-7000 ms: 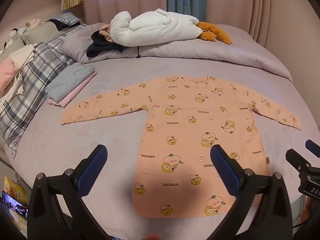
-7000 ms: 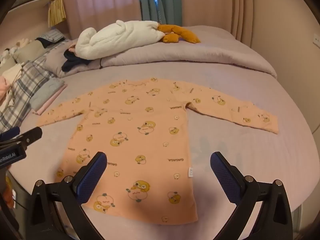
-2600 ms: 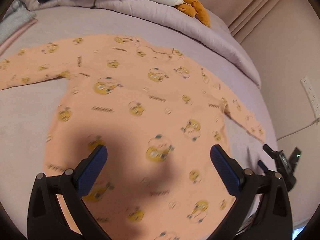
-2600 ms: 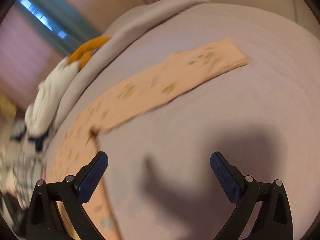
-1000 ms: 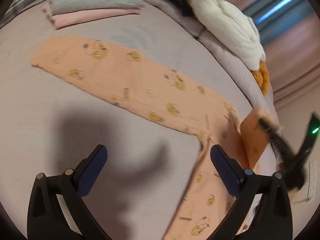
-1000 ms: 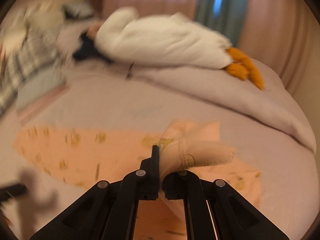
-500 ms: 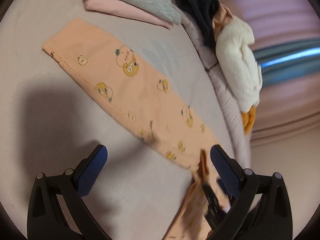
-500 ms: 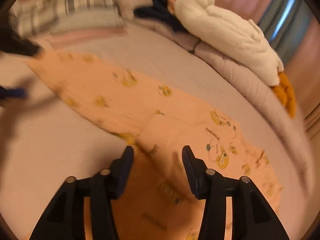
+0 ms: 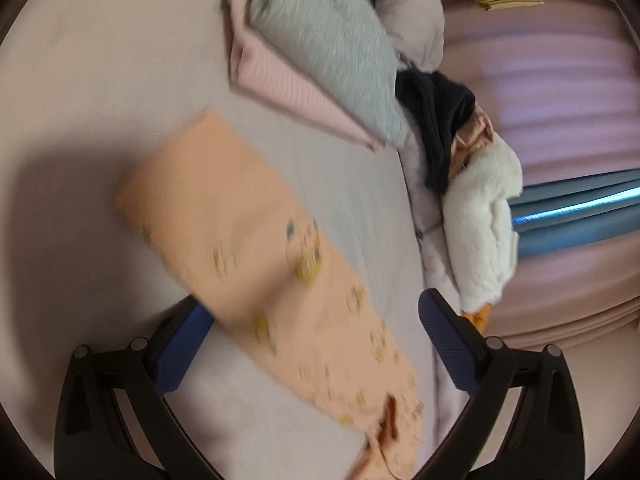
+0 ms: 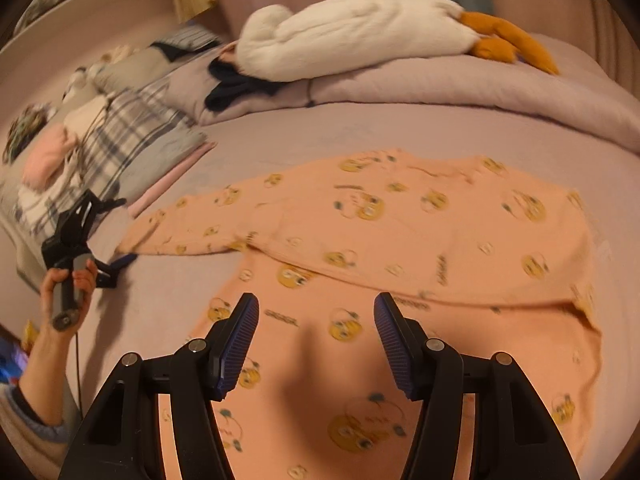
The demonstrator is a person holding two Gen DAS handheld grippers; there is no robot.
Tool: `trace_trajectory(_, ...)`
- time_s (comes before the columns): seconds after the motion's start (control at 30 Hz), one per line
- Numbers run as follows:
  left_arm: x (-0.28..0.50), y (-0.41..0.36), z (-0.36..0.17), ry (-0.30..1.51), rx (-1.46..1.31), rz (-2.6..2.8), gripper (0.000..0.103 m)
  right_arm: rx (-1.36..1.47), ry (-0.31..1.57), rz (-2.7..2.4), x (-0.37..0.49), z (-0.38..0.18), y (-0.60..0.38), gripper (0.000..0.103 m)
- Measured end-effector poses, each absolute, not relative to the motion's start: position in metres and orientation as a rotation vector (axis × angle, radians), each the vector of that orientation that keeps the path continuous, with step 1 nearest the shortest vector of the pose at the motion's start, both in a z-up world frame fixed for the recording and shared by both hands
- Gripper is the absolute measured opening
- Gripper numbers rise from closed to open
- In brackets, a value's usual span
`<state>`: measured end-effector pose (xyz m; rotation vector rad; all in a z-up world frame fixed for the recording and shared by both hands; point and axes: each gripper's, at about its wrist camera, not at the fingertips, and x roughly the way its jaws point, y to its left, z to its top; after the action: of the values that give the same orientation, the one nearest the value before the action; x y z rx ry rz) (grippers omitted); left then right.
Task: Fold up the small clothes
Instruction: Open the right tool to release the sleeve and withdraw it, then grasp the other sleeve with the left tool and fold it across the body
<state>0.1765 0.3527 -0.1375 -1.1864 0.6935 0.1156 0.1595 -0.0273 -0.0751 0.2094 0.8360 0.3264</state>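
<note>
One sleeve is all that lies spread for folding, and you have two tools to work it with. Nearest you, your right tool (image 10: pixel 316 340) hangs over the lower body of the peach pyjama top (image 10: pixel 400 248); its jaws are opening, nothing sits between them, and the pads touch no cloth. The top lies flat on the bed (image 10: pixel 400 128), roughly mid-bed. Its right sleeve already looks folded across the chest, judging by the diagonal edge running over the front.

Further out toward the bed's left edge, your left tool (image 9: pixel 316 340) is spread wide over the left sleeve (image 9: pixel 240 240), which lies straight and flat; the fabric passes between the jaws in that view, but the pads do not press it. From the right wrist view your hand (image 10: pixel 68 284) holds that tool close by the cuff.

Expect thin, light, limp knit: it will sag, drag on the bedsheet and crease rather than slide, and there is nothing to break. I would pinch through both layers at the cuff hem, where the stitched edge gives some bite, and lift it clear before carrying it inward.

Beyond the cuff, near the far left of the bed, sits a folded grey and pink stack (image 9: pixel 320 48); a white plush goose (image 10: pixel 360 36) rests along the far edge.
</note>
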Motion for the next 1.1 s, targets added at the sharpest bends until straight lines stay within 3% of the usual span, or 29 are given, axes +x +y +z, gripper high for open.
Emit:
trace_trajectory(0.03, 0.181, 0.356, -0.138, 0.693, -1.170, 0.146, 0.090, 0.230, 0.838, 0.321, 0.159, -0.076, -0.030, 0.059)
trace_trajectory(0.1, 0.187, 0.361, -0.139, 0.707, -1.148, 0.205, 0.062, 0.253, 0.838, 0.305, 0.158, -0.078, -0.036, 0.059)
trace_trajectory(0.17, 0.193, 0.366, -0.141, 0.751, -1.123, 0.278, 0.017, 0.266, 0.838, 0.295, 0.154, -0.078, -0.043, 0.059)
trace_trajectory(0.27, 0.194, 0.365, -0.135, 0.762, -1.064, 0.309, 0.005, 0.270, 0.838, 0.281, 0.152, -0.080, -0.050, 0.059)
trace_trajectory(0.4, 0.202, 0.334, -0.096, 0.732, -0.863, 0.268, 0.004, 0.289, 0.839, 0.269, 0.149, -0.082, -0.060, 0.059)
trace_trajectory(0.67, 0.228, 0.181, -0.017, 0.709, -0.542, -0.094, 0.004, 0.372, 0.826, 0.257, 0.144, -0.086, -0.079, 0.059)
trace_trajectory(0.87, 0.240, 0.051, -0.020, 0.772, -0.364, -0.292, 0.004, 0.448, 0.839, 0.228, 0.145, -0.097, -0.106, 0.059)
trace_trajectory(1.1, 0.227, -0.070, -0.077, 0.917, -0.147, -0.446, 0.007, 0.622, 0.845, 0.140, 0.147, -0.116, -0.157, 0.059)
